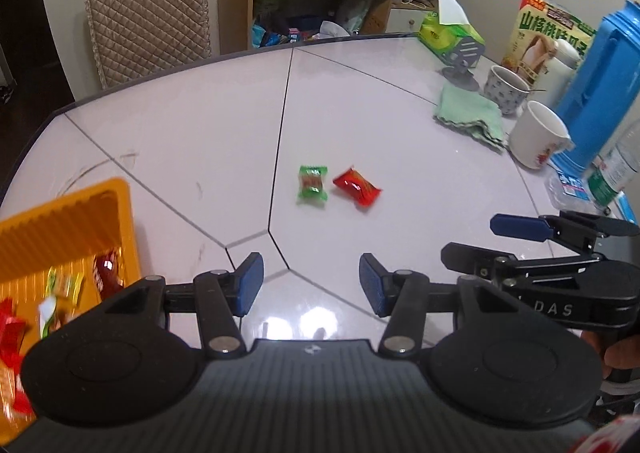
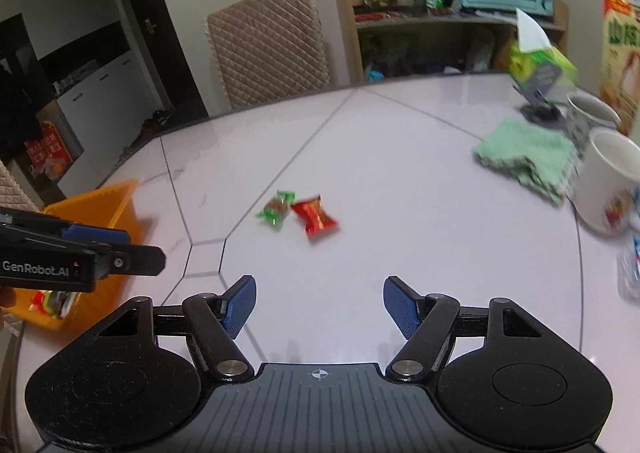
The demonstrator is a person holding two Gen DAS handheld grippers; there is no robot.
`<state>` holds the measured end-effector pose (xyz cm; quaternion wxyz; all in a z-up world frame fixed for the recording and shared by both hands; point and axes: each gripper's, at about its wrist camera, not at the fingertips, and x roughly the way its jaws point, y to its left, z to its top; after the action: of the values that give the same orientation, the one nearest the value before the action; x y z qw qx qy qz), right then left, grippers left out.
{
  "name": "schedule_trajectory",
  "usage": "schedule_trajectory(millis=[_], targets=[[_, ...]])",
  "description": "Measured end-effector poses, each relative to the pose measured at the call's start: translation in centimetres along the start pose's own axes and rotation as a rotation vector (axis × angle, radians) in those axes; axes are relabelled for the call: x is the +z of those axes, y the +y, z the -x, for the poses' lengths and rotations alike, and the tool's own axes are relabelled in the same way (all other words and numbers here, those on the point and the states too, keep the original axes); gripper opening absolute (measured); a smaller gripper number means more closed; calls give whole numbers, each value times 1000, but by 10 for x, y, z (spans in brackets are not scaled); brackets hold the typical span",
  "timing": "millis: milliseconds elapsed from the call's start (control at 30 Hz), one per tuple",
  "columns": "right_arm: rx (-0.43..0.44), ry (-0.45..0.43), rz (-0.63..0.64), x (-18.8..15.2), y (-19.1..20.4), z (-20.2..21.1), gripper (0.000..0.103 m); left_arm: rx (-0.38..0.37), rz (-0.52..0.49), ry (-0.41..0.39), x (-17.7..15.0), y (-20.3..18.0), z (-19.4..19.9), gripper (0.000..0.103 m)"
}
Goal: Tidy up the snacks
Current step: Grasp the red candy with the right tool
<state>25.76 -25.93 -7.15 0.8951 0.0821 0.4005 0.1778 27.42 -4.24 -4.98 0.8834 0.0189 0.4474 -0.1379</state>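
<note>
Two crinkly foil-wrapped candies, green [image 2: 276,210] and red [image 2: 315,215], lie touching, right of the orange ribbed plastic tray [image 1: 68,221], straight ahead of both empty, spread tools; right gripper [image 2: 319,307] looks nearer than left gripper [image 1: 311,284]

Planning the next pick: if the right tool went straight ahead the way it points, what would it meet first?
Probably the red snack packet, lying on the white table just ahead of the open right tool; the green packet sits slightly left. Depth is uncertain.
</note>
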Motion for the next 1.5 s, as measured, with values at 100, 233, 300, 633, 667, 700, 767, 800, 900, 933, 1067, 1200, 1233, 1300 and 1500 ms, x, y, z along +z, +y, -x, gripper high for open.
schedule_trajectory(millis=[100,233,300,633,667,700,767,800,900,933,1067,1200,1233,1300,1500], targets=[[8,-11,26,10,0,-17,71,7,-10,6,9,1,-16,49],[22,-12,55,20,0,-40,63,19,-15,19,19,6,-34,49],[21,-6,70,24,1,-52,58,25,-14,27,22,10,-42,49],[7,15,147,39,4,-105,50,32,-13,44,38,21,-69,49],[6,19,151,40,4,-109,49,33,-13,45,39,22,-71,49],[7,23,154,41,3,-112,49,33,-12,46,41,24,-72,49],[8,31,162,41,3,-119,47,32,-9,47,43,26,-75,49],[6,35,167,41,3,-122,47,31,-7,47,44,27,-76,49],[3,44,178,42,4,-129,46,30,-6,46,46,29,-79,49],[3,47,179,42,3,-132,46,30,-6,46,47,29,-80,49],[5,54,184,42,4,-139,44,30,-7,48,48,30,-83,49],[3,59,193,42,6,-143,38,29,-13,53,48,27,-85,49],[1,61,193,42,6,-144,34,29,-15,53,48,27,-86,49],[6,62,190,42,5,-146,29,26,-20,54,49,26,-87,49],[6,51,146,41,-2,-142,21,15,-36,54,52,22,-95,49]])
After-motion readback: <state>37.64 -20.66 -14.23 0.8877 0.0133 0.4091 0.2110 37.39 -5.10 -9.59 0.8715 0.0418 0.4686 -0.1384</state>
